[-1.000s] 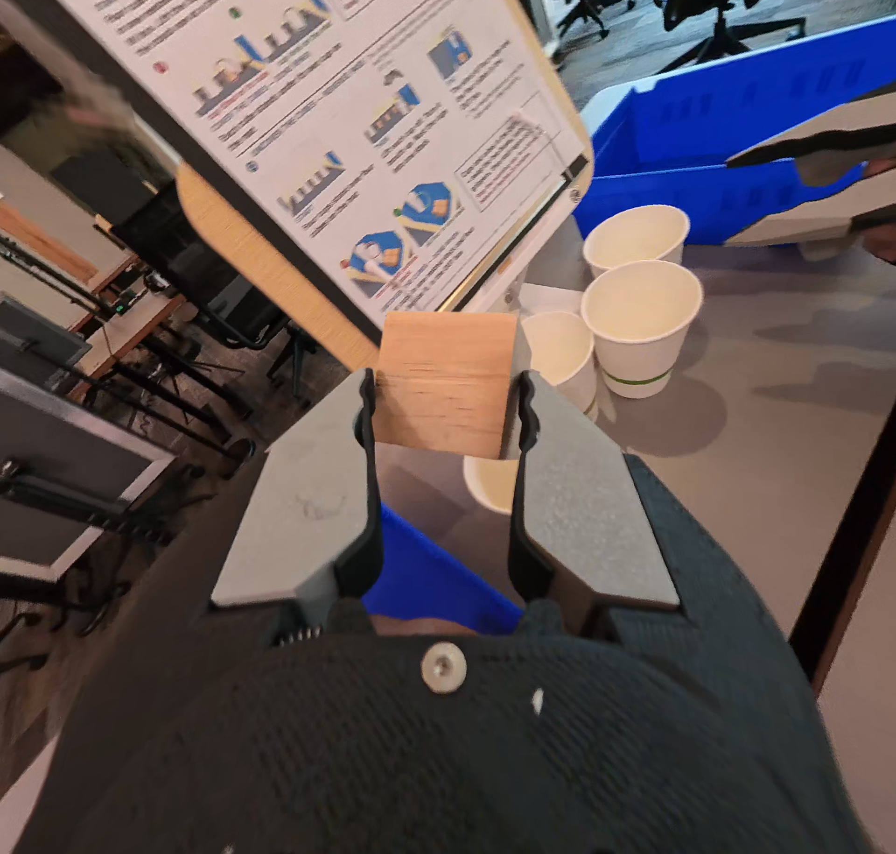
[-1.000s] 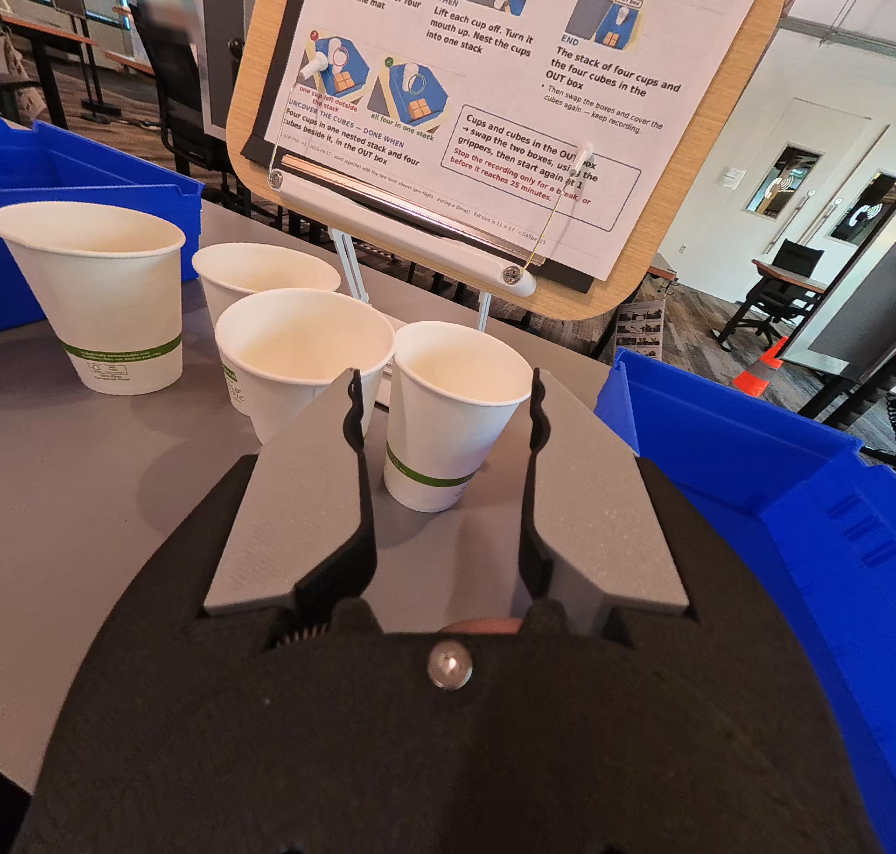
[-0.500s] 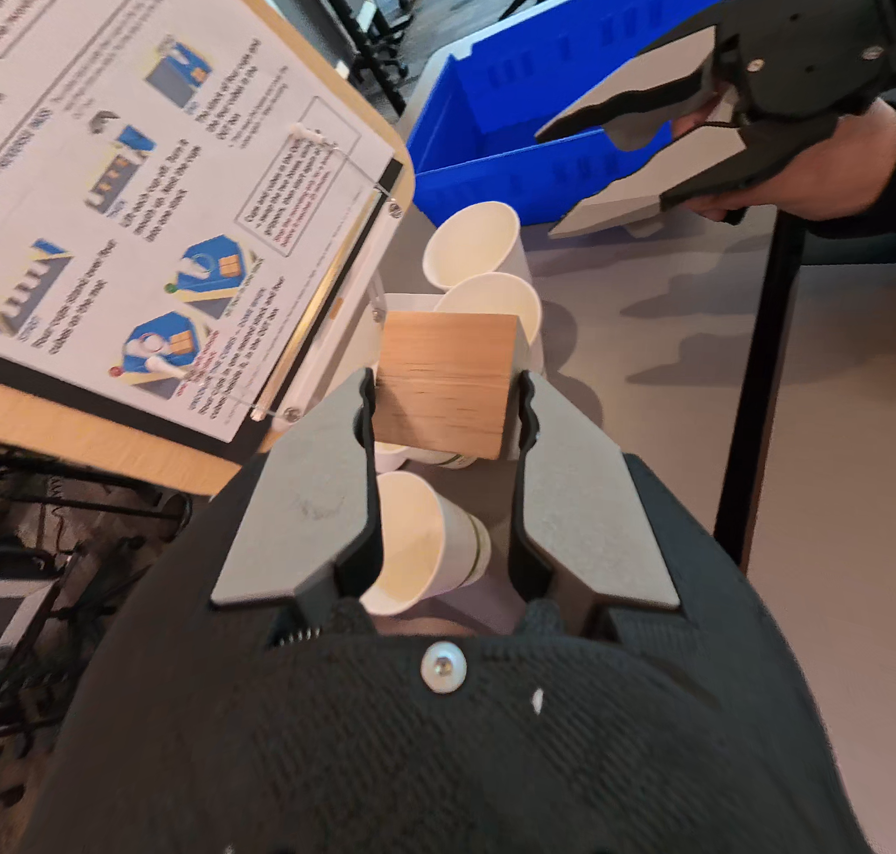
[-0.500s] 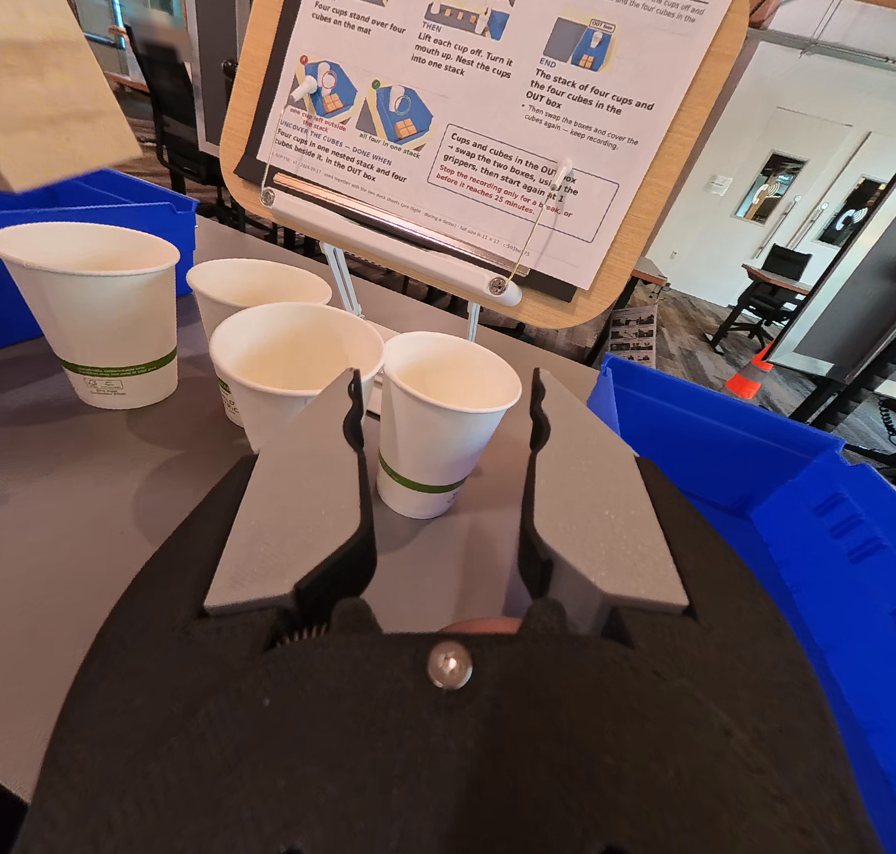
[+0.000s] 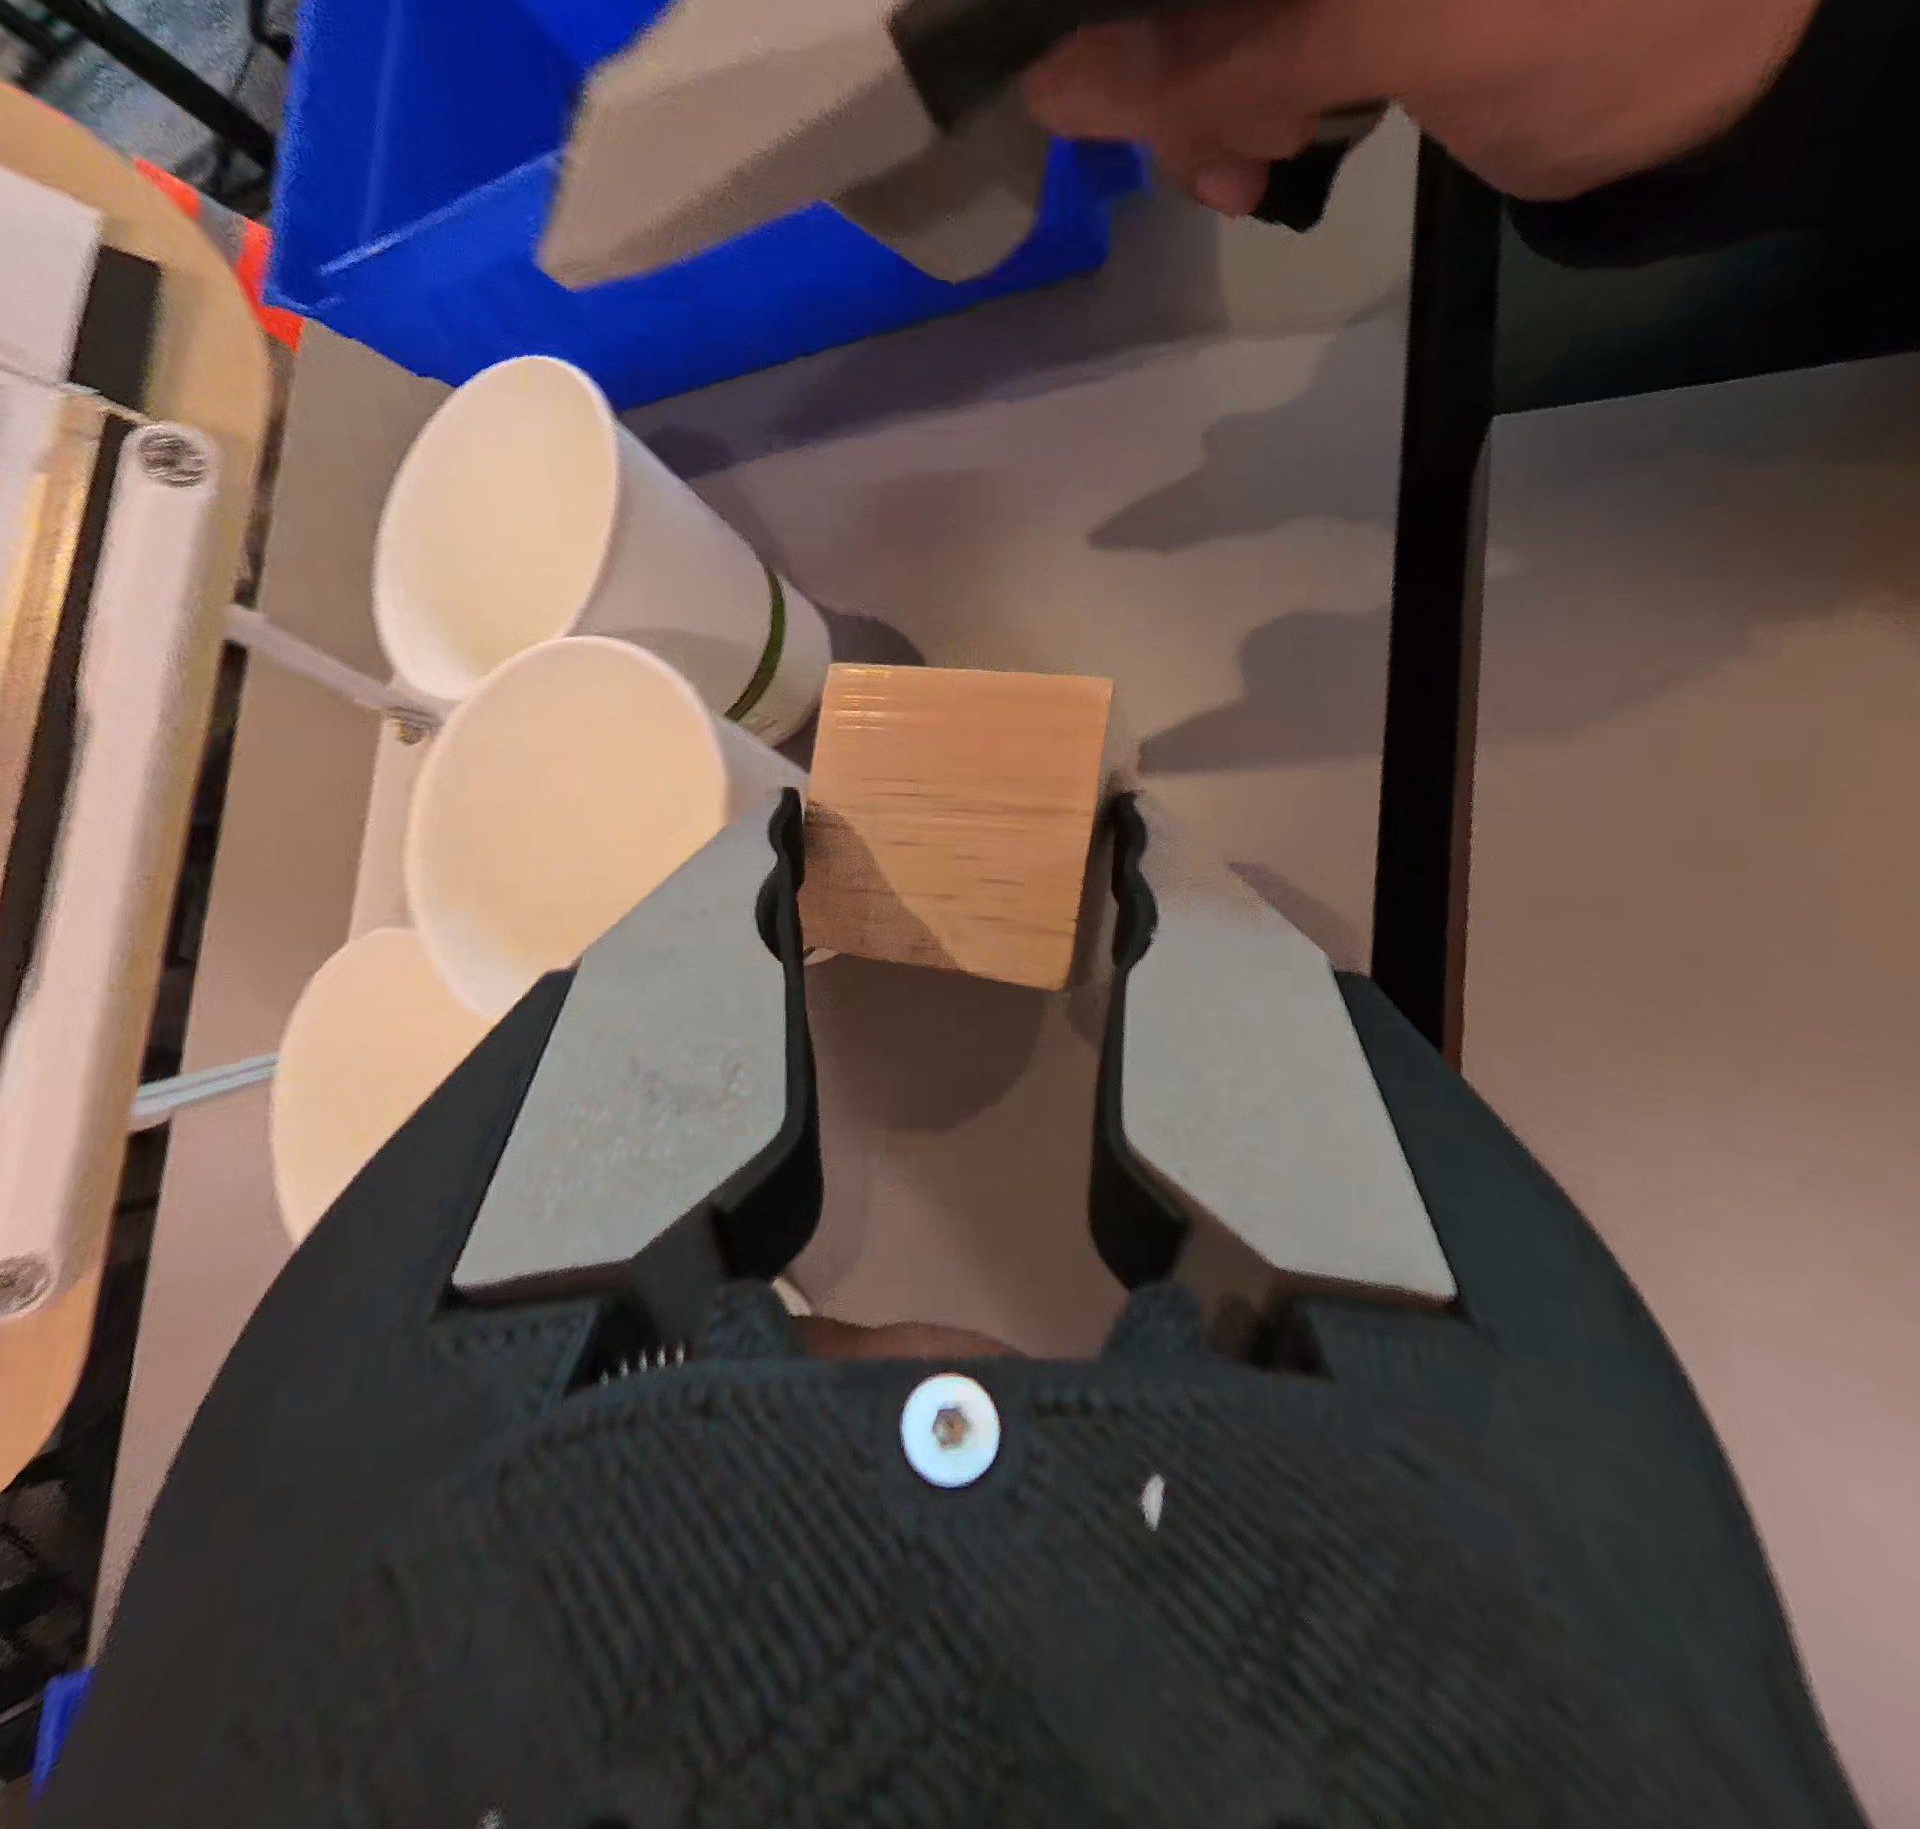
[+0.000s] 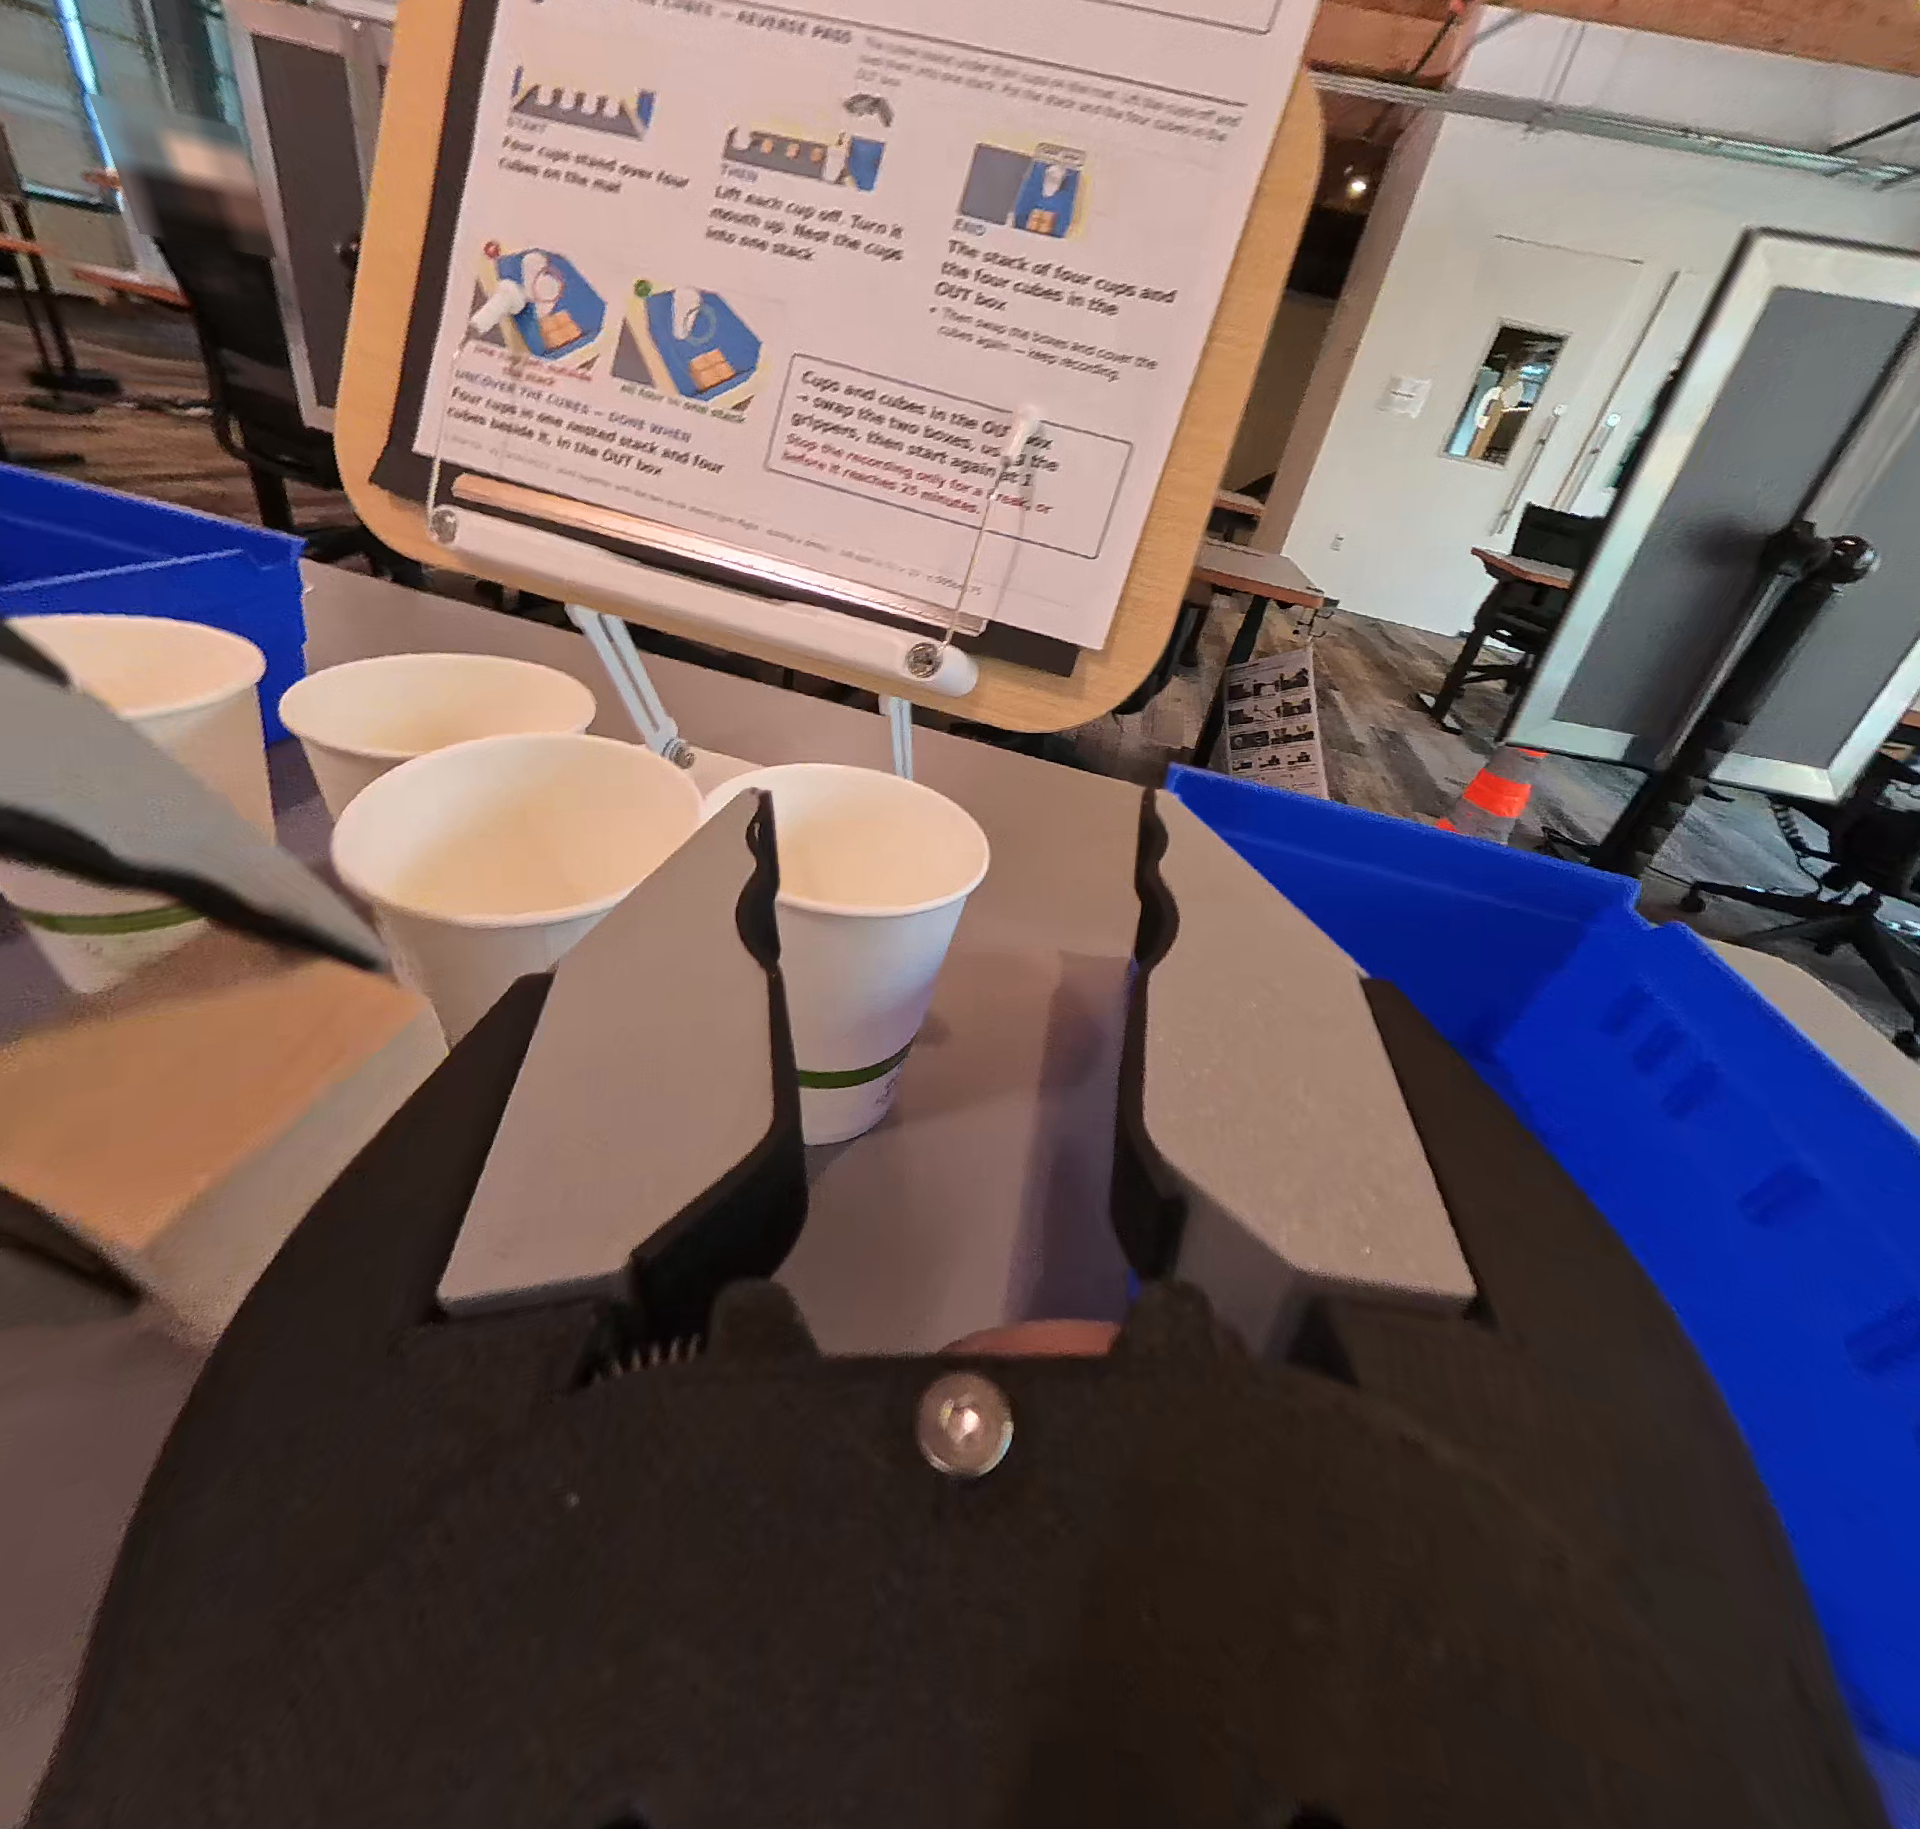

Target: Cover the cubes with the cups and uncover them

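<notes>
Gripping a wooden cube [image 5: 951, 823] between its two grey fingers [image 5: 665, 1073], the left gripper [image 5: 954, 875] holds it in the air above the grey worktop [image 5: 1195, 491]; whether the cube's underside touches the surface cannot be told, as the view is blurred. Just beside the cube, to its left in the left wrist view, white paper cups [image 5: 561, 803] stand mouth up in a cluster. The right gripper [image 6: 954, 886] has its fingers [image 6: 644, 1083] spread apart with nothing between them, above the worktop. Just beyond them stands one paper cup with a green band [image 6: 873, 948], with three more cups to its left. A blue bin [image 6: 1558, 1010] sits to the right of that gripper. Farther back, a wooden board on a stand [image 6: 1226, 574] carries a printed instruction sheet.
</notes>
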Demonstrator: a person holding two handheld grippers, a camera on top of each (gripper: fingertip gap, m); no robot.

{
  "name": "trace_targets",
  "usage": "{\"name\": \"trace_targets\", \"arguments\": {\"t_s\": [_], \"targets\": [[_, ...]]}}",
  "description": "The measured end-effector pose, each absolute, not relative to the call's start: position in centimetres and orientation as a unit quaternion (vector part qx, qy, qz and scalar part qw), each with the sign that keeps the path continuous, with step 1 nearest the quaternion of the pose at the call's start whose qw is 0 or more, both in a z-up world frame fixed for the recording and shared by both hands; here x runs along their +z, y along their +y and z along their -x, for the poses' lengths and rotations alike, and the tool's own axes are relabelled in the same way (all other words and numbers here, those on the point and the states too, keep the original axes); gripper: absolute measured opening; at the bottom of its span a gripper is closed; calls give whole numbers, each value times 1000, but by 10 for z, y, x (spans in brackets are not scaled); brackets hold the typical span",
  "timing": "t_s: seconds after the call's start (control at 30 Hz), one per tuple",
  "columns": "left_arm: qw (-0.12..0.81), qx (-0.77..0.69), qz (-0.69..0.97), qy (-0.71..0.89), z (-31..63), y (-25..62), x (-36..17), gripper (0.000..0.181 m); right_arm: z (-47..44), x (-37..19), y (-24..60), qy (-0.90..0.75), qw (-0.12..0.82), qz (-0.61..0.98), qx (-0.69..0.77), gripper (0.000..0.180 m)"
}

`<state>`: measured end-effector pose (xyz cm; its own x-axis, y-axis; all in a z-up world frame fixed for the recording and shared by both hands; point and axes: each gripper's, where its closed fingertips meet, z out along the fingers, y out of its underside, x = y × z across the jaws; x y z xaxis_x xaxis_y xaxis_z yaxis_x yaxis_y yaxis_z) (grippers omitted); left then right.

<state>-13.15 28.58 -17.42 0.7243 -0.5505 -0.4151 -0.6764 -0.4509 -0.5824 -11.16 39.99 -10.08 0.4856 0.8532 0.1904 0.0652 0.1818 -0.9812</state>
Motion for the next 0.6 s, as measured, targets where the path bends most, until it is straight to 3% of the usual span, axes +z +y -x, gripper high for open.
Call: {"name": "trace_targets", "arguments": {"t_s": [0.6], "targets": [[345,76,862,363,92,314,-236,58,100,-87,405,-378,657,564,327,67]]}}
